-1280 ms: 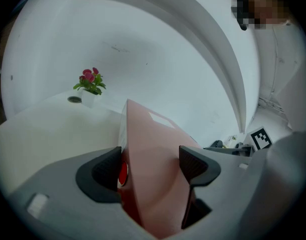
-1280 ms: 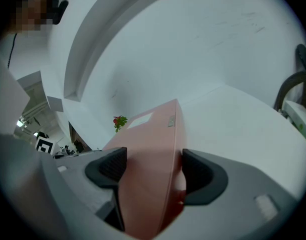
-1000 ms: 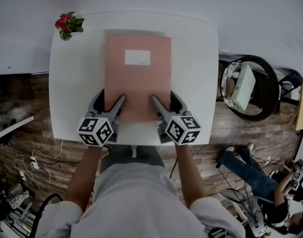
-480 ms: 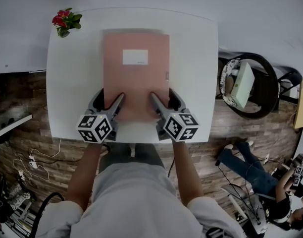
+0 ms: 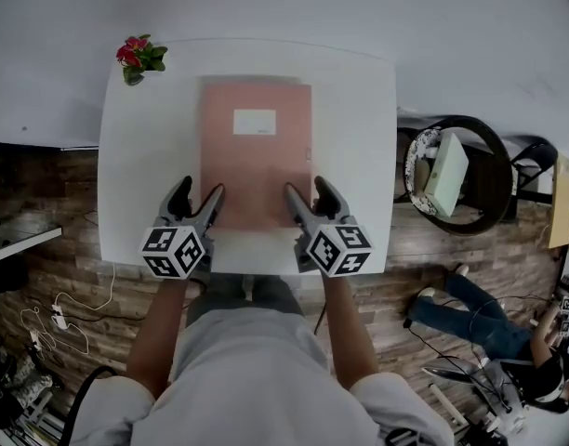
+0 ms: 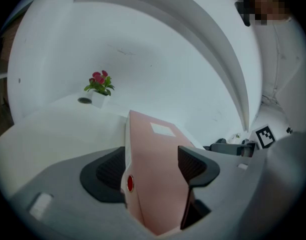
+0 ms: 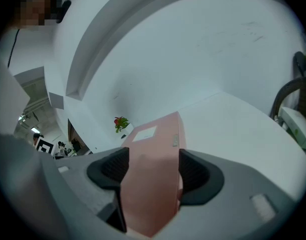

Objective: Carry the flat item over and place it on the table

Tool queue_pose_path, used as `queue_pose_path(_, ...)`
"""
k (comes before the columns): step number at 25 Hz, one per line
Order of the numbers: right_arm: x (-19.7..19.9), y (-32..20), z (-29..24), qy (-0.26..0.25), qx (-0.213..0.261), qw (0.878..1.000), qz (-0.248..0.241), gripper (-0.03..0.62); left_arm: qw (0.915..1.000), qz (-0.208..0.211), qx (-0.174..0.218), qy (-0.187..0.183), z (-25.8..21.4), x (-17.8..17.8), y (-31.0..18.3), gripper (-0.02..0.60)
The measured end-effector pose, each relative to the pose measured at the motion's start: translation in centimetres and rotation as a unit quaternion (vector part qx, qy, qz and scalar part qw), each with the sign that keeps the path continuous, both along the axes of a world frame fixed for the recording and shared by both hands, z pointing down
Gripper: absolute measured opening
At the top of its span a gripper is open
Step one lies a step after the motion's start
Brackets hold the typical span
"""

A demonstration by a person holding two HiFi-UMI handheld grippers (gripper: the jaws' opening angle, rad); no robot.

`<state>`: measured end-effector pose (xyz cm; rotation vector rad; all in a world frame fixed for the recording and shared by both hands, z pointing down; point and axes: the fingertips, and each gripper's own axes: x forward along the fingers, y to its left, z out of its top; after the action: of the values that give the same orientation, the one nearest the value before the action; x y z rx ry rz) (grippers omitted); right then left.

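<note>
Left claw [image 5: 199,193] and right claw [image 5: 307,191] each clamped on near edge of pink folder [image 5: 255,151], over desk [image 5: 145,175], frame centre. Judged stiff, light, slick; hold near corners.

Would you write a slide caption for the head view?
Left gripper and right gripper hold a pink folder by its near end at a white table with potted flower.

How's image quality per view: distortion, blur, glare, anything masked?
Head view: fisheye bows the table edges; overall slightly soft; pink folder evenly lit, no glare. Left gripper view: heavy wide-angle warp, black vignetted corners, the folder's near end blurred between the jaws, mosaic patch upper right. Right gripper view: same warp and vignette, near end soft, mosaic patch upper left.
</note>
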<state>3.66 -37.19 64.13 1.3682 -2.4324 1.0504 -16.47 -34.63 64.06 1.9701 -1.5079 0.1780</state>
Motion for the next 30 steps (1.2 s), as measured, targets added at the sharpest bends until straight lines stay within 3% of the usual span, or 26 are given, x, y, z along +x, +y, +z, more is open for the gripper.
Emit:
queue_pose_path(3,0.2,-0.3,-2.0,0.004,0.028,1.0,0.006,0.225,0.9996,0.002,0.024,-0.017,-1.8,-0.2,0.1,0.237)
queue_pose_path(7,0.4,-0.5,-4.8,0.005,0.058,0.998,0.005,0.156,0.9985,0.002,0.049,-0.024,-4.2,-0.2,0.5,0.15)
queue_pose_path(10,0.6,-0.6,-6.9,0.003,0.077,0.997,0.011,0.093,0.9973,-0.007,0.067,-0.03,-6.1,-0.6,0.7,0.049)
queue_pose_path(12,0.7,-0.3,-8.1,0.005,0.087,0.996,0.013,0.052,0.9965,-0.011,0.076,-0.034,-7.2,-1.0,0.9,0.021)
queue_pose_path(17,1.3,0.2,-10.5,0.019,0.108,0.994,0.022,0.008,0.9925,0.0,0.106,-0.061,-10.3,-1.2,1.3,0.006)
queue_pose_path(30,3.3,0.8,-16.7,0.027,0.171,0.984,0.041,0.003,0.9821,-0.007,0.178,-0.062,-17.3,-1.9,1.2,0.006)
